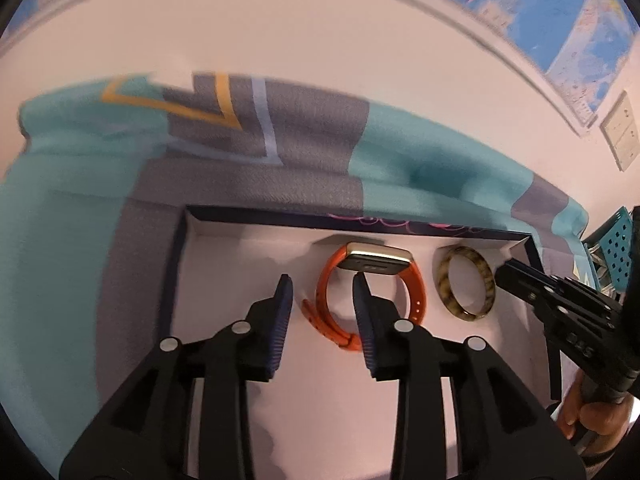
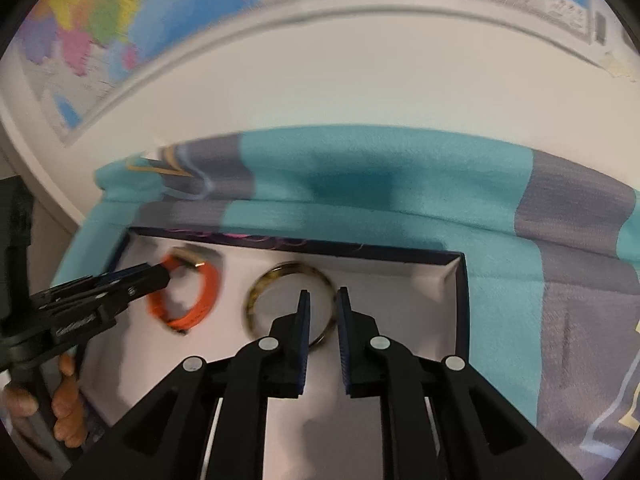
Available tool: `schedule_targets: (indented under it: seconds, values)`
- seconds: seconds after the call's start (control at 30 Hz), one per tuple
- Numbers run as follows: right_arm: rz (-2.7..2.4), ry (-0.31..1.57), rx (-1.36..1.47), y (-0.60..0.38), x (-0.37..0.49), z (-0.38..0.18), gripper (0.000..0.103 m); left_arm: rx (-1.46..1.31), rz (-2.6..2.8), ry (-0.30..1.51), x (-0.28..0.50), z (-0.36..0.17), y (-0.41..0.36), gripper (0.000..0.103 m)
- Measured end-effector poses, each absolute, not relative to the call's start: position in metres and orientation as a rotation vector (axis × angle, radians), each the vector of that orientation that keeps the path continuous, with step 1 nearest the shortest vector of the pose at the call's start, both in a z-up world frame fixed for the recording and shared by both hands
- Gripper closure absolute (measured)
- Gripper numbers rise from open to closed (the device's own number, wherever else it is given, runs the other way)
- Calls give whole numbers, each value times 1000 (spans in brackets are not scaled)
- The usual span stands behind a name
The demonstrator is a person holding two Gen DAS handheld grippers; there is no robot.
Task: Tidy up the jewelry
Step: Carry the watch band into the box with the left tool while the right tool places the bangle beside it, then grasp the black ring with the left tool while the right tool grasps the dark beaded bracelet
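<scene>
An orange watch point(image 1: 408, 280) with a gold case and a tortoiseshell bangle point(image 1: 486, 276) lie side by side in a navy box with a white floor point(image 1: 224, 280). My left gripper point(image 1: 323, 284) is open over the watch: the left side of the strap loop sits between its fingers and the right finger stands inside the loop, with no pad pressing. My right gripper point(image 2: 323, 294) is open with a narrow gap, and the right rim of the bangle point(image 2: 256, 292) passes between its fingers. Each gripper shows in the other's view, the right gripper point(image 1: 504, 272) and the left gripper point(image 2: 168, 274).
The box point(image 2: 460, 300) rests on a teal and grey cloth point(image 2: 360, 184). A white wall with a map point(image 2: 100, 20) rises behind it. A teal perforated basket point(image 1: 612, 248) stands at the right, and a wall socket point(image 1: 620, 132) is above it. A person's hand point(image 2: 66, 404) grips the left handle.
</scene>
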State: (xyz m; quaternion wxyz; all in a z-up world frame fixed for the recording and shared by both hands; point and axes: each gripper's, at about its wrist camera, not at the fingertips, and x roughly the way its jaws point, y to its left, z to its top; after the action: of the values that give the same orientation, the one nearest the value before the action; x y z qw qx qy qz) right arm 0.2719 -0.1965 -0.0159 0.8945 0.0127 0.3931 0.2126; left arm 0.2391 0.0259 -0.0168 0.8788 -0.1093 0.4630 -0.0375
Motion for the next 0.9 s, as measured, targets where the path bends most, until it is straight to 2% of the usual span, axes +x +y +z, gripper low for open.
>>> schedule_targets:
  seconds: [0.1,0.33,0.57,0.9]
  values:
    - [512,752,35,-207,240,-5,79,-183,-84,895,220,3,23,59]
    - [634,649,-28,-228,156,4,76,-104,-167,735,149,37,21,48]
    - [654,720,-18,-246,115,-31,76,-79,-206,702,88,30,25,45]
    - [610,777,-15,-236,112,-65,76,-60,-213,743,54,2,29,42]
